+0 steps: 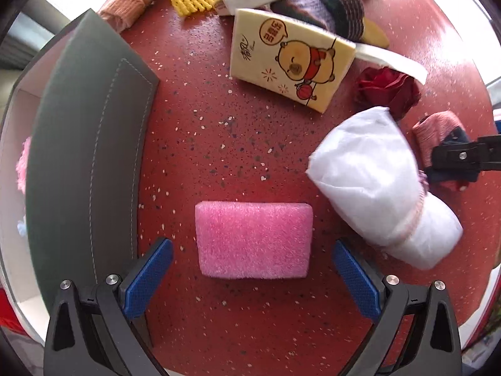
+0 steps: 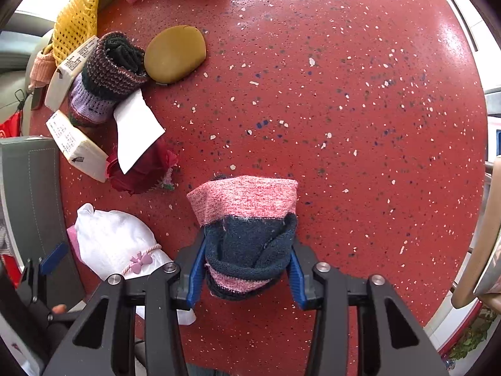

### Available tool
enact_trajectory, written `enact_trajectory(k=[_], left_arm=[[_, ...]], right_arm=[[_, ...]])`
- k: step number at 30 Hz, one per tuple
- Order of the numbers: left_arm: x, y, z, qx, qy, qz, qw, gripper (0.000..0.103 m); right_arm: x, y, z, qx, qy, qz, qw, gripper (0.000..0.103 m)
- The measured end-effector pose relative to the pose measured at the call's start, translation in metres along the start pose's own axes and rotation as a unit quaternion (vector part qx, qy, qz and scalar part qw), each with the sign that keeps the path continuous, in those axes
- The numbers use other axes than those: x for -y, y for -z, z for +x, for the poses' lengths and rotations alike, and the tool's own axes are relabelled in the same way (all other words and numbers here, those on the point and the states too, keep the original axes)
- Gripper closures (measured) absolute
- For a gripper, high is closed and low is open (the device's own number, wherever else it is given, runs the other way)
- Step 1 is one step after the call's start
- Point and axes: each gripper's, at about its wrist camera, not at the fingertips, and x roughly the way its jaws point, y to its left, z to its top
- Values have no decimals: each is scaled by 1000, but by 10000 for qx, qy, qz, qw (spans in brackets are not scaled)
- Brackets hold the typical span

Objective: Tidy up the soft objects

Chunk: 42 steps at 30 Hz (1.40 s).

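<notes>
A pink foam block (image 1: 253, 239) lies flat on the red speckled table (image 1: 203, 131), directly between the blue pads of my left gripper (image 1: 250, 247), which is open and points straight down with neither pad touching the block. My right gripper (image 2: 247, 271) is shut on a rolled pink and navy sock (image 2: 247, 219), its blue pads pressed against both sides of the navy cuff. That sock (image 1: 438, 131) also shows in the left wrist view, partly behind the right gripper's black body. A white cloth bundle (image 1: 379, 185) tied with a pink cord lies between the two grippers.
A grey box (image 1: 94, 141) with a white inside stands at the left, something pink in it. Further back lie a yellow cartoon tissue pack (image 1: 288, 59), a dark red cloth rose (image 1: 388, 91), a striped knit roll (image 2: 112, 62), yellow foam netting (image 2: 75, 28) and an ochre oval pad (image 2: 175, 53).
</notes>
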Motion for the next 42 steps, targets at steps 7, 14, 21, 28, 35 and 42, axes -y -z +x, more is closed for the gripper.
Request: enact_trajectory(k=[7, 14, 21, 28, 35, 42], left_arm=[[3, -11, 22, -83, 33, 221, 9997, 0], [1, -16, 21, -223, 204, 56, 9995, 2], [-11, -15, 6, -173, 227, 231, 9993, 32], [-18, 9, -23, -235, 240, -55, 9994, 32], [-20, 33, -78, 118, 414, -254, 9987, 32], [-17, 44, -123, 507, 293, -209, 9981, 32]], right_arm=[[12, 4, -1, 60, -40, -113, 9999, 55], [-1, 10, -7, 111, -80, -402, 9991, 70], [0, 29, -26, 97, -332, -403, 9986, 74], [12, 55, -51, 59, -532, -292, 9981, 74], [3, 86, -64, 12, -683, -322, 9971, 74], [-26, 90, -69, 55, -726, -587, 9956, 74]])
